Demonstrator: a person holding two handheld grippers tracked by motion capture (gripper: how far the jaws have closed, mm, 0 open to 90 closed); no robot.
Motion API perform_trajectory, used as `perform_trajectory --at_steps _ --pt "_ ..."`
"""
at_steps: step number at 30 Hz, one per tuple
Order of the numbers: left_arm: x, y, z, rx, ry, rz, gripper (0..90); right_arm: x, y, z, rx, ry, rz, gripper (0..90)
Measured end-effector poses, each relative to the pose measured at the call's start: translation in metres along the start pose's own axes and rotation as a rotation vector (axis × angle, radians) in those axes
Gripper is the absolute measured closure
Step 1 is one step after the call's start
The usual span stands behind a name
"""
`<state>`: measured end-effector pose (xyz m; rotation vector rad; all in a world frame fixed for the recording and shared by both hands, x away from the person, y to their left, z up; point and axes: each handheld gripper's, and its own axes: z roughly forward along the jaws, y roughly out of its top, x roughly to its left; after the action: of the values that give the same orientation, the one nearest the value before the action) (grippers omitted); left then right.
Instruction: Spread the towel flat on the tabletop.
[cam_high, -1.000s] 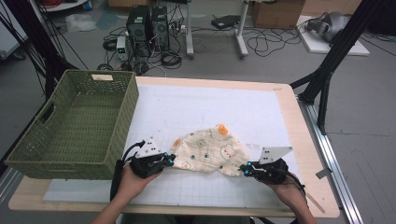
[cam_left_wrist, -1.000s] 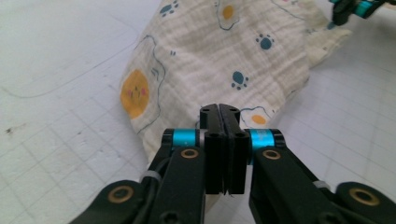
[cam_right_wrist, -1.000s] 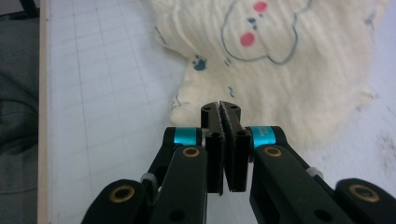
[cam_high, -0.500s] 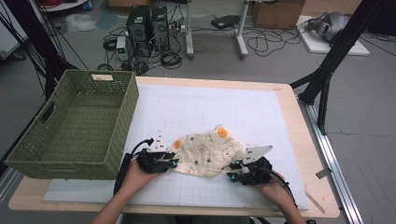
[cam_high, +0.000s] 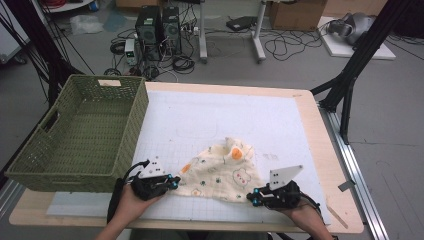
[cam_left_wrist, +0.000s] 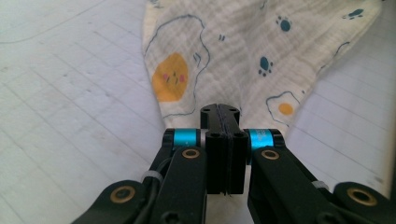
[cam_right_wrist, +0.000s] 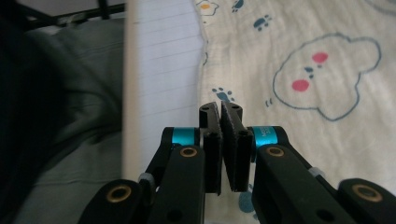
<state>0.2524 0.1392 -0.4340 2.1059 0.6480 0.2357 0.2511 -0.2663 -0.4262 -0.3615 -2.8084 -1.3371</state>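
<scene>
A cream cloth (cam_high: 220, 170) printed with cartoon animals and eggs lies on the white grid mat (cam_high: 200, 115) near the table's front edge. At its left corner is my left gripper (cam_high: 171, 183). In the left gripper view the cloth (cam_left_wrist: 233, 56) narrows into the jaws of that gripper (cam_left_wrist: 219, 109), which have just closed and pinch the corner. My right gripper (cam_high: 253, 198) is at the cloth's right corner. In the right gripper view its jaws (cam_right_wrist: 222, 108) have also just closed, over the edge of the cloth (cam_right_wrist: 303, 70), gripping it.
A green woven basket (cam_high: 65, 175) stands empty on the table's left side, close to my left hand. The mat beyond the cloth is bare. The table's front edge (cam_right_wrist: 130, 93) runs just behind the right gripper. Cables and computer boxes lie on the floor beyond the table.
Half a second ago both grippers sat further in on the cloth. They have drawn apart and toward the front edge, and the cloth's near edge now lies stretched between them.
</scene>
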Motion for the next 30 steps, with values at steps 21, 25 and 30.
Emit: perform_trajectory --at_steps 21,25,30 --pt "0.028 0.042 0.075 0.015 0.053 0.013 66.6 -0.061 0.0 0.009 0.019 -0.213 0.099 65.8" --pt "0.029 0.042 0.08 0.039 0.072 0.015 87.6 -0.063 -0.003 0.011 0.033 -0.189 0.107 83.0" --pt "0.024 0.04 0.067 0.085 0.153 0.045 89.6 -0.06 -0.003 0.005 0.019 -0.177 0.11 84.7"
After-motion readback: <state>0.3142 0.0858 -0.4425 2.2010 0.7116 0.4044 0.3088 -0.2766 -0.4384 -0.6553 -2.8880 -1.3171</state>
